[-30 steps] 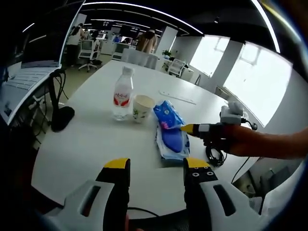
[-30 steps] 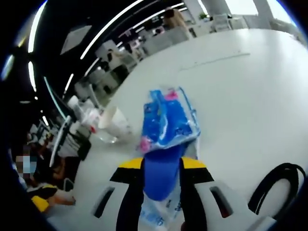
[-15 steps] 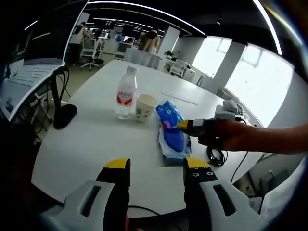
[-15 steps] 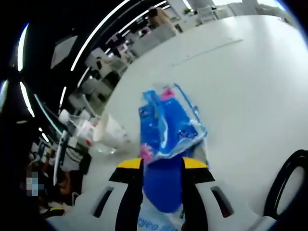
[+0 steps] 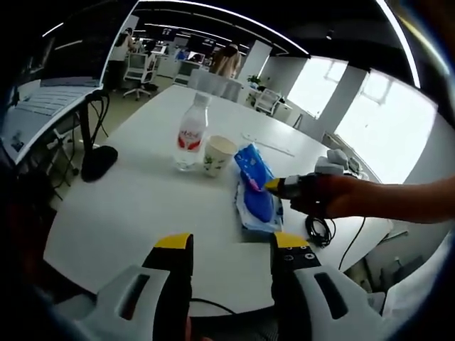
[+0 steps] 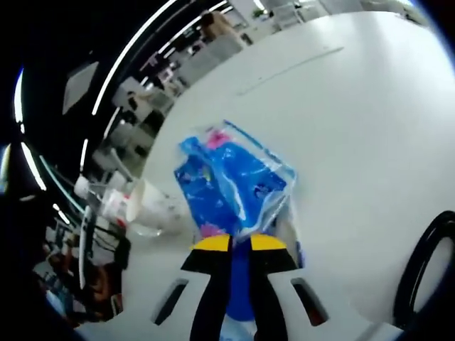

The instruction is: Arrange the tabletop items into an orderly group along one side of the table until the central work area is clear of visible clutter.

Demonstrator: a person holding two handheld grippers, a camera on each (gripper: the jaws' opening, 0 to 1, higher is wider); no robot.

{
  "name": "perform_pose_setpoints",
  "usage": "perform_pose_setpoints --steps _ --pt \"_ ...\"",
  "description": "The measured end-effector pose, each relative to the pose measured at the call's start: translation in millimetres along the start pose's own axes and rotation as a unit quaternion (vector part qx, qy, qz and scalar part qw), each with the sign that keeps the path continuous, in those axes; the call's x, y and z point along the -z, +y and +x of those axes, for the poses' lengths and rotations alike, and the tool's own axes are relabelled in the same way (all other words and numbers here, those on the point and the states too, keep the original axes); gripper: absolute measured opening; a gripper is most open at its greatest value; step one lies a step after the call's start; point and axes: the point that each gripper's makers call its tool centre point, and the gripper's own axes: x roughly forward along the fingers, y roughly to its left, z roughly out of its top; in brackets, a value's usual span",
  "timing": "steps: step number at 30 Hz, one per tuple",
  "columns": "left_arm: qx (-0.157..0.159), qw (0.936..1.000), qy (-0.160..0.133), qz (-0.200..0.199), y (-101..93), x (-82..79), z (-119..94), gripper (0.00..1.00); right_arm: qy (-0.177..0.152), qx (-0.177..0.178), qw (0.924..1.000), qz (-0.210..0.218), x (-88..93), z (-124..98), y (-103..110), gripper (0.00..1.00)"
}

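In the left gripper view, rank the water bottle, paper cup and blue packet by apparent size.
Largest to smallest:
1. blue packet
2. water bottle
3. paper cup

Packet and bottle look close in extent, and the packet sits nearer the camera, so their order is unsure.

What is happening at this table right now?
A person is tidying a white table with two handheld grippers. The right gripper has its jaws shut on a blue packet, raised over another pack lying flat. A water bottle and paper cup stand beside it. The left gripper hangs open, holding nothing.
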Motion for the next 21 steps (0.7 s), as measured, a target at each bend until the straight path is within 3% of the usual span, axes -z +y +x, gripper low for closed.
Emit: perform_pose_setpoints --steps 9,21 --pt "0.004 1.0 0.002 -0.001 -3.1 4.5 3 0.42 0.006 -0.002 0.999 -0.045 2.1 -20 -17 0.0" --pt "0.007 0.9999 0.016 -0.001 -6.3 18.8 7 0.41 0.039 -0.027 0.9905 -0.129 25.2 -47 -24 0.0"
